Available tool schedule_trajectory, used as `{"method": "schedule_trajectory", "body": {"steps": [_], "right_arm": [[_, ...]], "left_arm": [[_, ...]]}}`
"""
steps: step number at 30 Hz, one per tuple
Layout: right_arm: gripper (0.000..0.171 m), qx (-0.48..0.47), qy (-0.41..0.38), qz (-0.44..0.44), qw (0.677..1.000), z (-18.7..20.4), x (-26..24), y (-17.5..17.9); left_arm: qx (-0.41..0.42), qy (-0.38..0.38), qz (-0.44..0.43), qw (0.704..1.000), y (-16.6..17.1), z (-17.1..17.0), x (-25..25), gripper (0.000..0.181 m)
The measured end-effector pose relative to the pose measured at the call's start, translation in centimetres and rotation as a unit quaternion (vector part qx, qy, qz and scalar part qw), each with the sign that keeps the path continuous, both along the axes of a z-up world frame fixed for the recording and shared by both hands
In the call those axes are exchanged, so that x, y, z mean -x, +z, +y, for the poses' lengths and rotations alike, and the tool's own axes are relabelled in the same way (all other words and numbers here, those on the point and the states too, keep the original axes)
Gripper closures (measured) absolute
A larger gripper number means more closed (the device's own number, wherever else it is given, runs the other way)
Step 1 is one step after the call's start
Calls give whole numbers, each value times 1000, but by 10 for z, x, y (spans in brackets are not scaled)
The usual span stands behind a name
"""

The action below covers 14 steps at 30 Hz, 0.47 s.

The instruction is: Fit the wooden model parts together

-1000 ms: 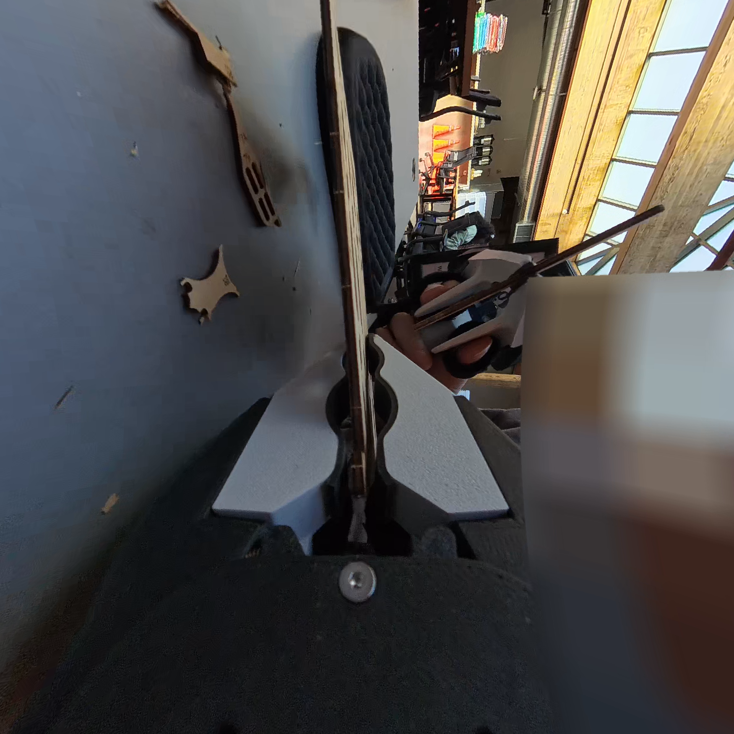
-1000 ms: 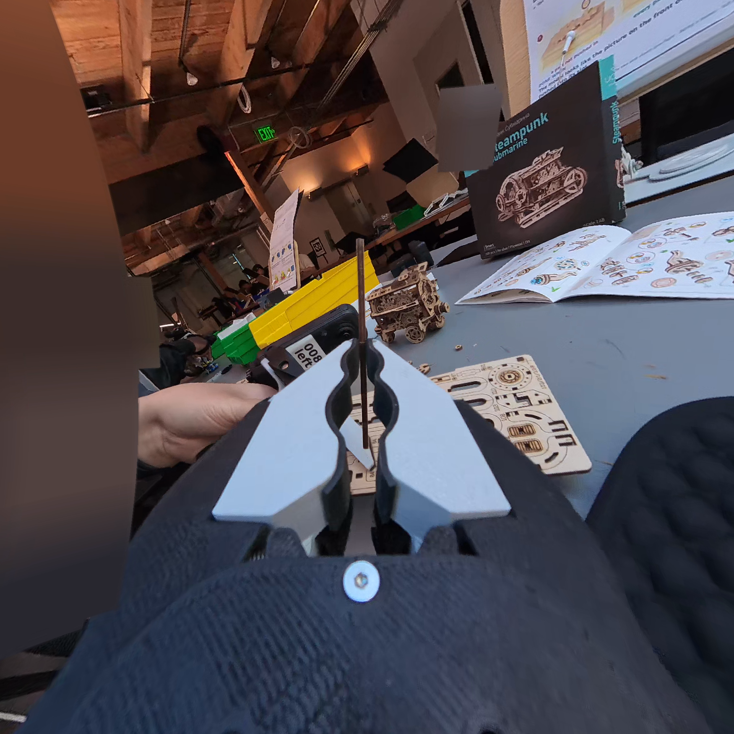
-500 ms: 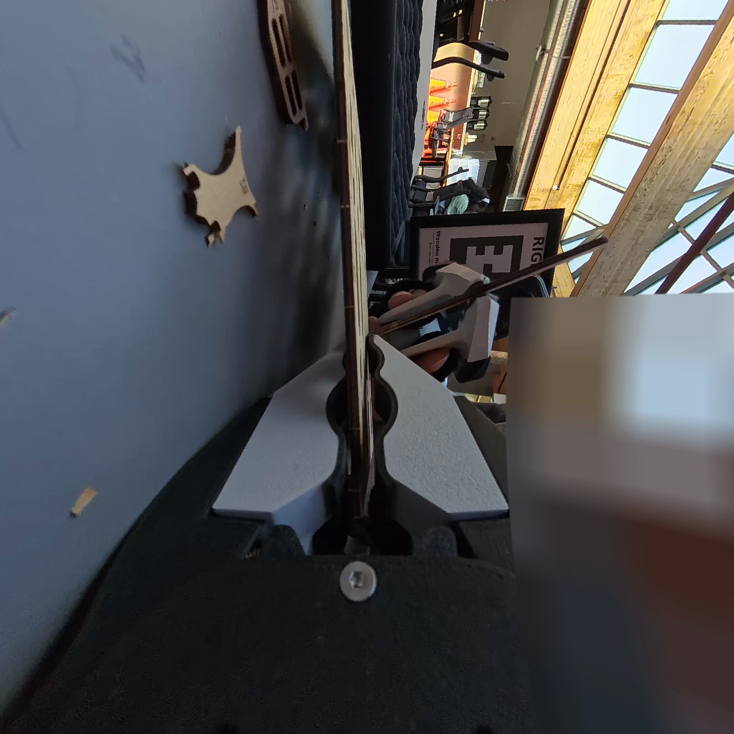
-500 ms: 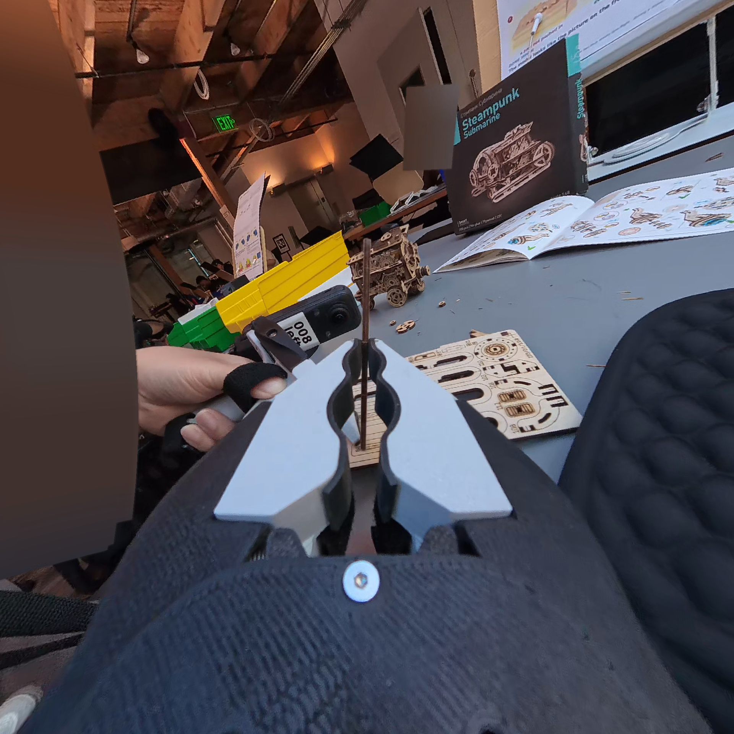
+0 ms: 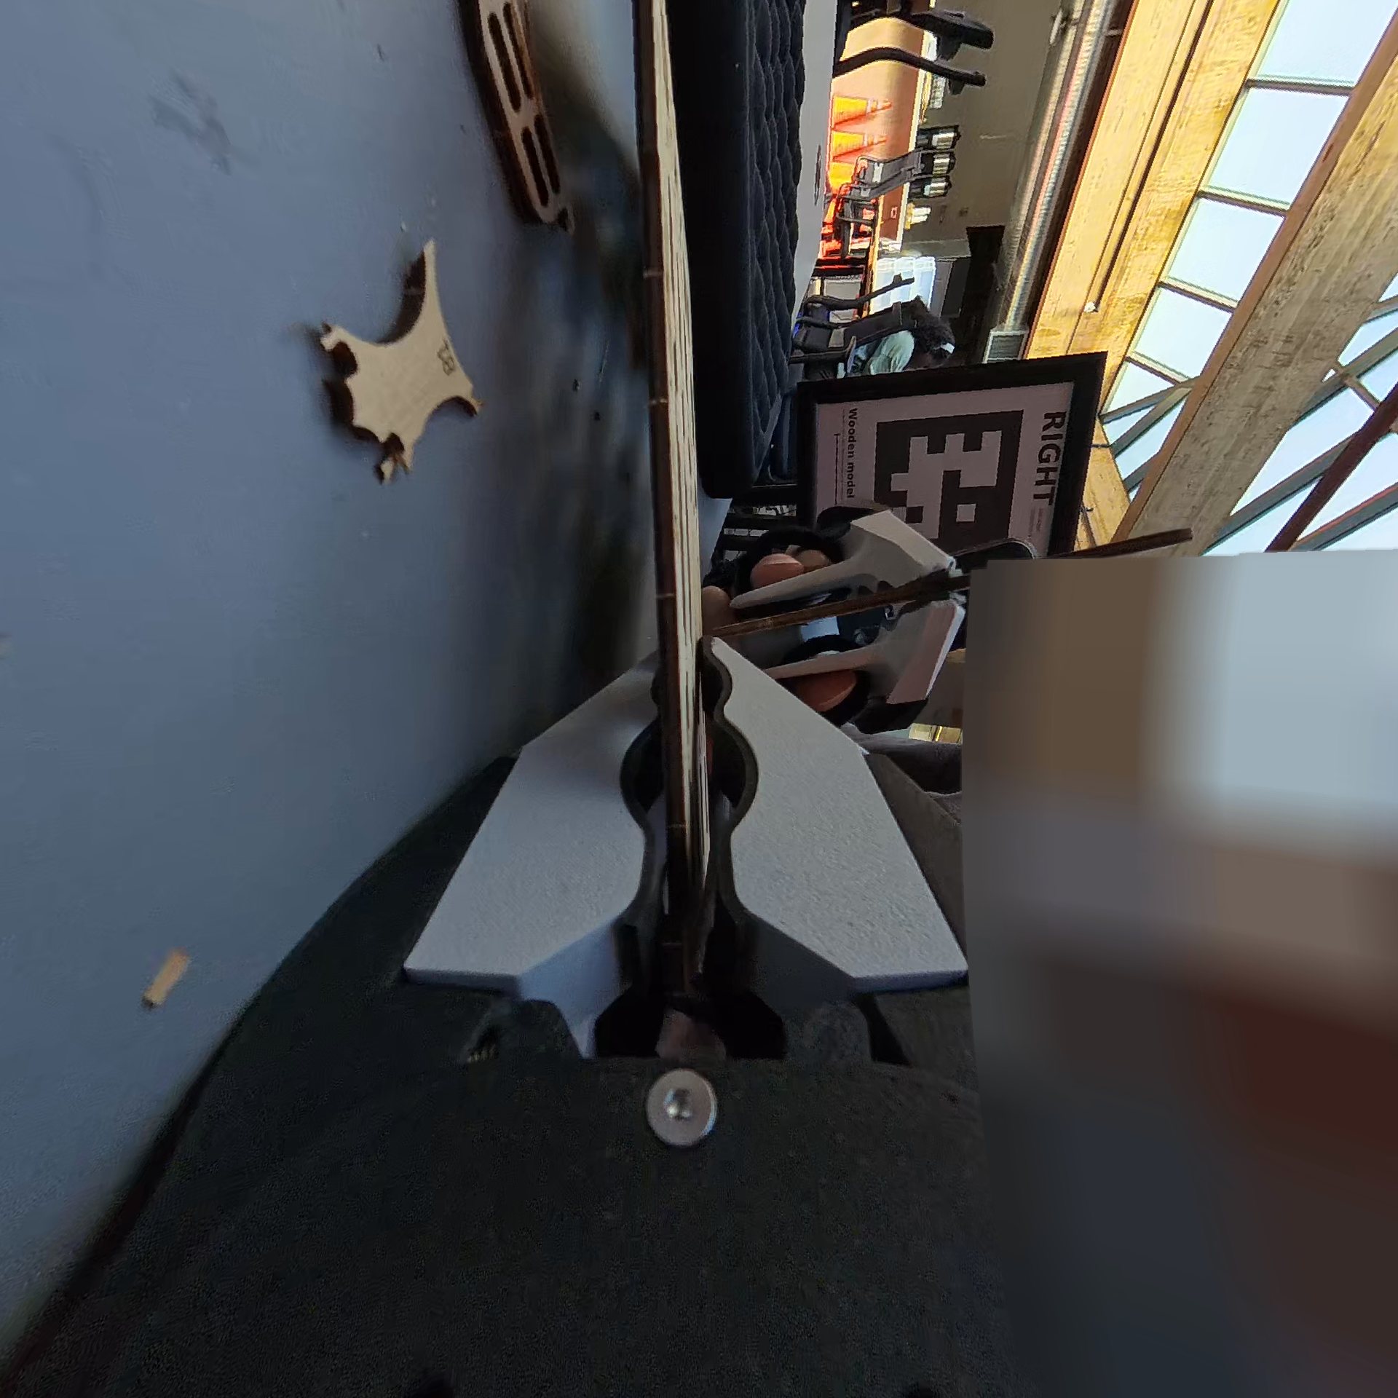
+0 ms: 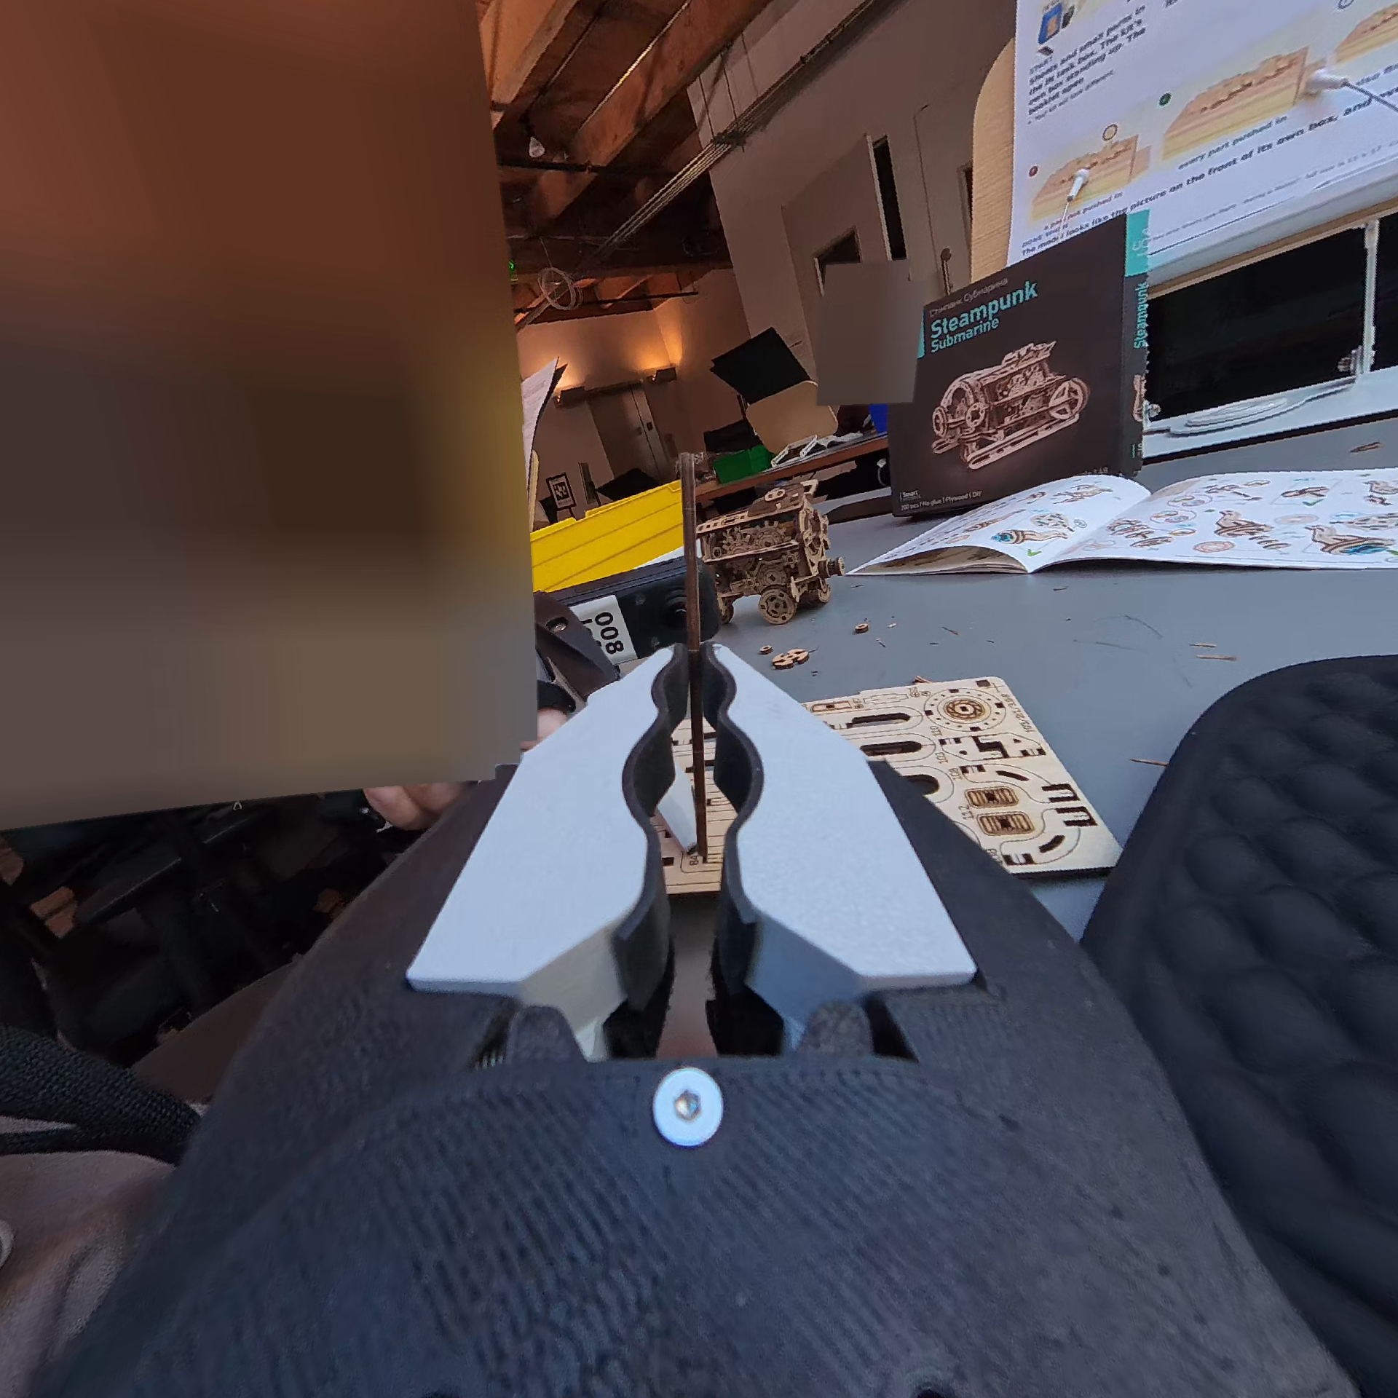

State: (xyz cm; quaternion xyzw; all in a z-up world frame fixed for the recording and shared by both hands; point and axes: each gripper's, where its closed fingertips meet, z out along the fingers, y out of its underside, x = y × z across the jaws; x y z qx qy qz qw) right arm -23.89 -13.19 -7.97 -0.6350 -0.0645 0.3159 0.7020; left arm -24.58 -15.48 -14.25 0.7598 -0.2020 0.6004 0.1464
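The thin wooden sheet [image 5: 675,454] is clamped on edge between the jaws of the left gripper [image 5: 685,666], its long axis running straight out ahead of the fingers, close beside the grey worktop [image 5: 189,605], which this view shows turned on its side. The right gripper [image 6: 692,658] is pinched shut on a thin dark wooden part [image 6: 690,605], also seen edge-on and standing upright above its tips. In the left wrist view that part [image 5: 870,601] appears as a slim strip lying nearly crosswise to the sheet, its near end just beside the sheet's face next to the left fingertips; whether they touch I cannot tell.

So the join probably turns on this: the strip comes at the sheet from the right gripper's side, roughly square to it, and must meet a slot there.

Flat on the worktop below the right gripper lies a laser-cut plywood sheet [image 6: 976,764] of parts. Beyond it stand a part-built wooden model [image 6: 764,552], an open instruction booklet [image 6: 1135,522] and the dark kit box [image 6: 1014,378]. A black cushion [image 6: 1271,870] sits at the near right edge, and 1 loose cut-out piece [image 5: 397,371] lies alone.
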Motion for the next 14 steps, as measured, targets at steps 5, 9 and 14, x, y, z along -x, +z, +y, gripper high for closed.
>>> {"method": "schedule_trajectory", "body": {"steps": [5, 9, 14], "right_arm": [[170, -13, -1, 3, 1000, -3, 0, 2], [170, -4, 0, 19, 1000, -2, 0, -3], [170, -13, 4, 19, 1000, -4, 0, -4]], "left_arm": [[8, -6, 2, 1000, 0, -2, 0, 179], [10, -16, 8, 1000, 0, -5, 1, 180], [8, -21, 13, 1000, -1, -6, 2, 180]]}}
